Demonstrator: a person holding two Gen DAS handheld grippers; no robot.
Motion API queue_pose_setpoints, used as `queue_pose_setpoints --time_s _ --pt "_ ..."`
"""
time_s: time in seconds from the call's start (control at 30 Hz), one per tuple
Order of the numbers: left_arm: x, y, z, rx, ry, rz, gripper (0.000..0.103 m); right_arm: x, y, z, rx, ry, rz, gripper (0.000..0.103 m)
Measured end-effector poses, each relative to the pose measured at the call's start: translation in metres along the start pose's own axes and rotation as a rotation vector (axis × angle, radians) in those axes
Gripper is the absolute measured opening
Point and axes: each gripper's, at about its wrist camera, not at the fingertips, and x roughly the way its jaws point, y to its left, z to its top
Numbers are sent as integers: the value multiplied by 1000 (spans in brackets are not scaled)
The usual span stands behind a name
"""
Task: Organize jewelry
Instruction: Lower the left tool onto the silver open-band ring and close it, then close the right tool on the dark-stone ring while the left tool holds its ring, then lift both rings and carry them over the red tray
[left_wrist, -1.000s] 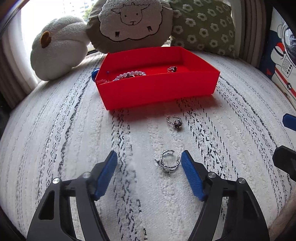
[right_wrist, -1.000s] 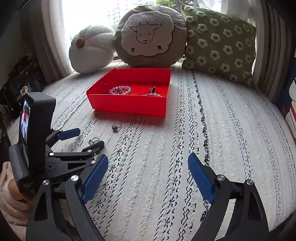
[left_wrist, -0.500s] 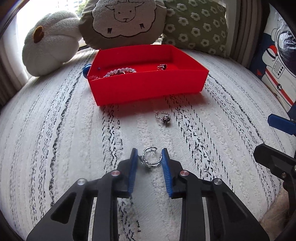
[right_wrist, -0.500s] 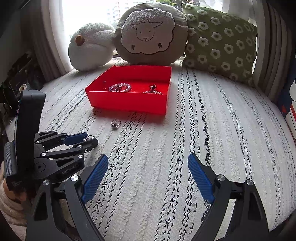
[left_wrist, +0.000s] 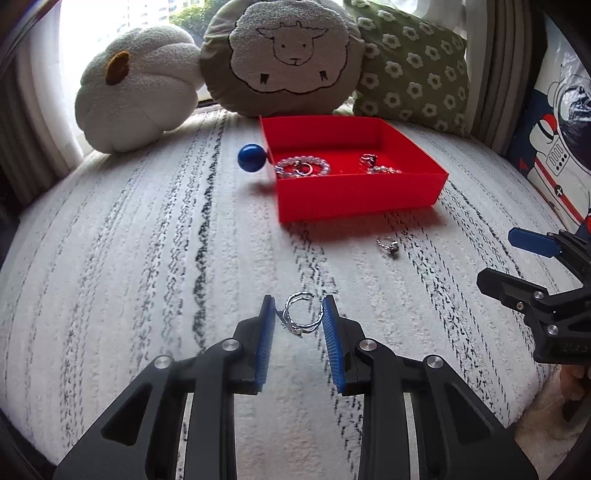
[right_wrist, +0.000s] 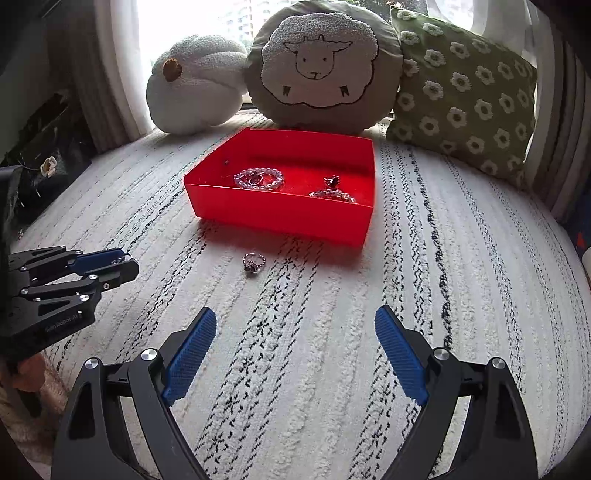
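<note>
My left gripper is shut on an open silver ring, held just above the white rug; in the right wrist view it shows at the left edge with the ring glinting between its tips. A second ring with a dark stone lies on the rug in front of the red tray. Inside the tray rest a bead bracelet and other pieces. My right gripper stands open over bare rug, nothing between its fingers; its tips show at the right.
A blue ball sits against the tray's left wall. Behind the tray lean a white pumpkin cushion, a sheep cushion and a green flowered cushion. An astronaut-print cushion is at the right. The rug stretches wide to the right.
The left jaws shut around the open silver ring and lifted it off the rug, swinging left so the tray now sits to the right. The right gripper drifted toward the tray, still open.
</note>
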Motion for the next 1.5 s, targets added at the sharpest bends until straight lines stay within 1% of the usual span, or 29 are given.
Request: queue_pose_setpoints --time_s 0.17,0.27,0.37,0.43,0.57,0.67,0.77,0.8,0.83,0.9,0.97,1.0,1.03,1.1,1.33,1.4,1.5 --pt "-2 11 -4 -18 7 8 25 37 17 8 -38 67 -4 85" --pt "-2 12 -5 -18 9 10 25 54 22 17 -25 83 5 79" --pt "-2 13 -6 -22 12 0 25 66 26 25 -19 84 -10 75" --pt "-2 13 -6 -25 16 -4 25 73 28 29 -23 92 -20 69" --pt "-1 13 -6 -23 15 -5 25 86 31 33 -26 109 -26 62" --pt "-1 13 -6 -22 17 -7 25 87 31 33 -24 102 -22 61" --pt "-1 12 -6 -21 17 -8 25 87 31 33 -27 97 -20 59" --pt "-1 12 -6 -20 17 -7 25 87 31 33 -31 95 -20 55" --pt "-1 12 -6 -20 17 -7 25 86 32 33 -36 93 -12 48" --pt "0 11 -6 -21 19 -6 25 86 35 33 -44 92 0 41" --pt "0 11 -6 -21 21 -4 25 84 38 32 -59 87 -3 39" --pt "0 11 -6 -21 20 -5 25 84 39 31 -61 85 -4 35" --pt "0 11 -6 -20 19 -4 25 83 39 31 -64 85 2 28" --pt "1 11 -6 -17 19 -4 25 82 40 31 -65 87 13 21" --pt "4 10 -7 -14 23 -1 25 78 39 31 -55 79 29 18" --pt "4 9 -7 -13 22 0 25 70 37 33 -49 66 37 12" --pt "5 8 -7 -11 23 0 25 49 36 34 -54 40 44 12"
